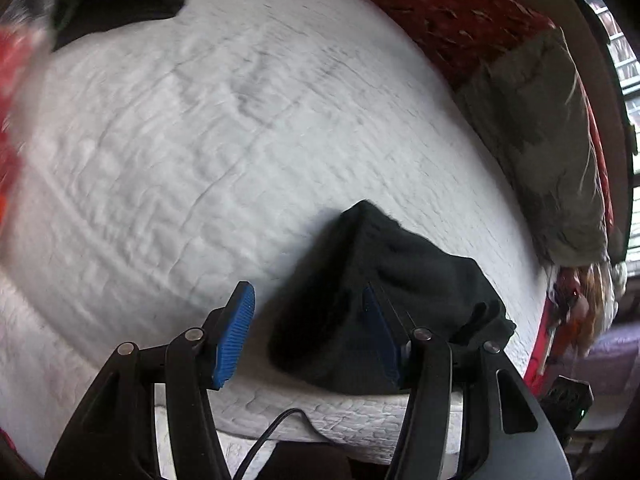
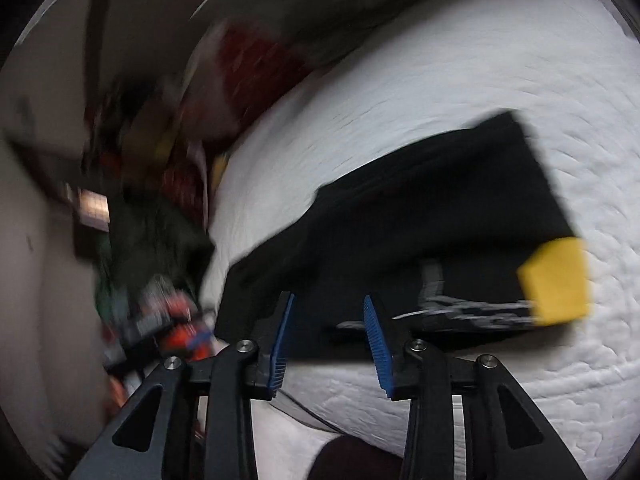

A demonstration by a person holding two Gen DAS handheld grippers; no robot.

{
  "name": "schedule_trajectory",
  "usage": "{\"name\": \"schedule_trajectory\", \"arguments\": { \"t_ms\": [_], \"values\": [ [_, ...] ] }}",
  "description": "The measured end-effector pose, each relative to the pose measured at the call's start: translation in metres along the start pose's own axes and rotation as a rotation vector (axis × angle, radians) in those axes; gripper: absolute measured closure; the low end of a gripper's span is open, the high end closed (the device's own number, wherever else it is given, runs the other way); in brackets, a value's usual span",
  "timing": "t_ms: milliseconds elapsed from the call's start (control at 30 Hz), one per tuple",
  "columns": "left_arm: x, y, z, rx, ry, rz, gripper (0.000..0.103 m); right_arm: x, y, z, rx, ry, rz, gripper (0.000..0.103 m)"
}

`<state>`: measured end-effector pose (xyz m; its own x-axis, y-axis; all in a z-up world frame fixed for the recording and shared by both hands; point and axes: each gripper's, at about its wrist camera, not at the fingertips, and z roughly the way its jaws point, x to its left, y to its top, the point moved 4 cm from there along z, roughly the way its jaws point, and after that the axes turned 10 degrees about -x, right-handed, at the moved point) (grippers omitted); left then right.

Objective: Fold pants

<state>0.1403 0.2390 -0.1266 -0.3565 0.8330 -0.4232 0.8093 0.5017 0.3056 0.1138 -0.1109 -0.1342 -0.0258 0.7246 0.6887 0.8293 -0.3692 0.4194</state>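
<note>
Both sets of jaws stand apart with nothing pressed between their blue pads. On our left gripper (image 1: 310, 332) the jaws are parted wide, and through the gap we see the near end of the folded black pants (image 1: 384, 300) lying below on the white bed (image 1: 200, 152); the cloth is not gripped, and the left pad shows clear against the white cover. Our right gripper (image 2: 328, 340) has its jaws open somewhat less, and they hang over the near edge of the bed with only the dark cloth behind them, not between them. From the left wrist view, the pants (image 2: 420, 208) sit as a dark bundle close to the near edge of the bed, toward the right side. From the right wrist view, much blurred, they look like a flat black rectangle stretching from the near edge toward the far right. In that same view a yellow block (image 2: 556, 280) with a dark streaked arm beside it shows at the right end of the cloth; we cannot tell what it is. Along the far right edge of the bed lie a red patterned blanket (image 1: 440, 12) and an olive pillow (image 1: 552, 140). Another dark garment (image 1: 120, 4) lies at the far left corner. A black cable (image 1: 272, 436) runs down between the left gripper's arms.
</note>
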Motion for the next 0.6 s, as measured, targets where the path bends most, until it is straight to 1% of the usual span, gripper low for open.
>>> {"name": "schedule_trajectory", "arguments": {
  "t_ms": [33,133,167,233,267,333,400,500,600],
  "values": [
    [-0.003,0.005,0.003,0.009,0.002,0.018,0.048,0.011,-0.005,0.005,0.009,-0.007,-0.052,0.059],
    [-0.010,0.014,0.009,0.049,0.029,0.075,0.048,0.042,-0.026,0.023,0.052,-0.022,-0.192,0.056],
    [-0.010,0.016,0.008,0.068,0.024,0.090,0.048,0.053,-0.039,0.030,0.071,-0.029,-0.246,0.056],
    [-0.005,0.019,0.007,0.107,0.007,0.100,0.048,0.064,-0.055,0.035,0.091,-0.033,-0.307,0.055],
    [-0.002,0.020,0.006,0.114,-0.001,0.092,0.048,0.076,-0.067,0.043,0.104,-0.031,-0.349,0.054],
    [0.008,0.021,0.003,0.132,-0.039,0.060,0.048,0.095,-0.080,0.058,0.116,-0.033,-0.404,0.047],
    [0.019,0.018,0.003,0.155,-0.084,0.019,0.048,0.106,-0.086,0.072,0.116,-0.037,-0.433,0.047],
    [0.027,0.018,0.002,0.150,-0.094,0.000,0.048,0.125,-0.099,0.098,0.120,-0.062,-0.472,0.044],
    [0.038,0.024,0.005,0.144,-0.098,-0.027,0.048,0.139,-0.114,0.120,0.123,-0.096,-0.530,0.044]
  ]
}}
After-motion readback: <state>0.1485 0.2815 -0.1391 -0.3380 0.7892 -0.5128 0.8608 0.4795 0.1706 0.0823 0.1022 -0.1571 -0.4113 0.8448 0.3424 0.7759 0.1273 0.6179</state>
